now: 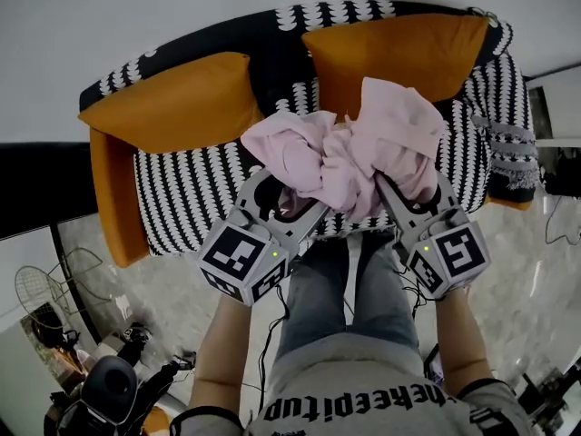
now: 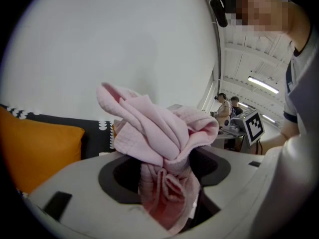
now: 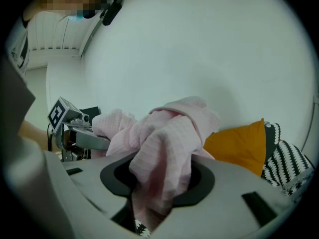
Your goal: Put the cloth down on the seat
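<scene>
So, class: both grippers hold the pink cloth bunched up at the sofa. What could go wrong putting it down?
1. Left gripper and right gripper both clamp the cloth; if one opens first, it may swing and land off the seat.
2. Folds sit wedged deep between the fingers, so it may snag on release.

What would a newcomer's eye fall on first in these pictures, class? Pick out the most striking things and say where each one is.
The crumpled pink cloth at the centre draws the eye first. It is clamped by both the left tool and the right tool and not yet laid down. Beyond it stands a black-and-white patterned sofa with two bright orange cushions against its back, one on each side.
</scene>
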Demonstrator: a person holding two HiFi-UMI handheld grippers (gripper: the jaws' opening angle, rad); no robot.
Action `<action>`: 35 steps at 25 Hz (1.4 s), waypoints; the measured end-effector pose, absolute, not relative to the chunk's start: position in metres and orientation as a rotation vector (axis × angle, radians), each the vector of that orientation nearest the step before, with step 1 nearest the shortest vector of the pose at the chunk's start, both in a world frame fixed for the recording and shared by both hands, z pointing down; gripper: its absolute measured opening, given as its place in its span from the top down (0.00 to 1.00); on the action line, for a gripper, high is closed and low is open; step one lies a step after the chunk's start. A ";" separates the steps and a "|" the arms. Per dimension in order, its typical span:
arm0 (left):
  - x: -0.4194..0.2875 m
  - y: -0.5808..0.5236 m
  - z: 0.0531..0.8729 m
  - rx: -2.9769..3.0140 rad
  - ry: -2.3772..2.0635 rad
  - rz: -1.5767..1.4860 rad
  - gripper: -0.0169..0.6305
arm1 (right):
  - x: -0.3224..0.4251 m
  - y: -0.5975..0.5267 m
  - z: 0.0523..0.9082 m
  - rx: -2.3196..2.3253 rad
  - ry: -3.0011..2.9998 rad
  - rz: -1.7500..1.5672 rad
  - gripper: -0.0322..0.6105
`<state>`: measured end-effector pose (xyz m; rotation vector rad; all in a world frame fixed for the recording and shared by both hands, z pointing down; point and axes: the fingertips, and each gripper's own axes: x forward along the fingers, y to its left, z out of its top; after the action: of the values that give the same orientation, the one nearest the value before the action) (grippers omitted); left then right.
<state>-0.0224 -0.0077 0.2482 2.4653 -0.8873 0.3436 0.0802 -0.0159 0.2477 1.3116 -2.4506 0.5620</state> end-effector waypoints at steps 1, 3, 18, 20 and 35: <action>-0.023 -0.009 0.254 2.457 -0.886 0.349 0.49 | 0.080 -0.017 0.253 1.307 -2.445 0.569 0.66; -0.024 -0.010 0.263 2.441 -0.882 0.359 0.49 | 0.079 -0.019 0.263 1.298 -2.434 0.584 0.66; -0.040 0.006 0.347 2.312 -0.845 0.419 0.49 | 0.062 -0.004 0.349 1.234 -2.314 0.726 0.66; -0.040 0.010 0.358 2.295 -0.841 0.424 0.49 | 0.062 0.000 0.360 1.228 -2.304 0.741 0.66; -0.039 0.022 0.434 2.198 -0.841 0.463 0.49 | 0.063 0.009 0.435 1.145 -2.216 0.786 0.66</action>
<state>-0.0390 0.0217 0.4340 2.1975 -0.8409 0.4631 0.0631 0.0092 0.4351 1.1454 -2.2155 0.7859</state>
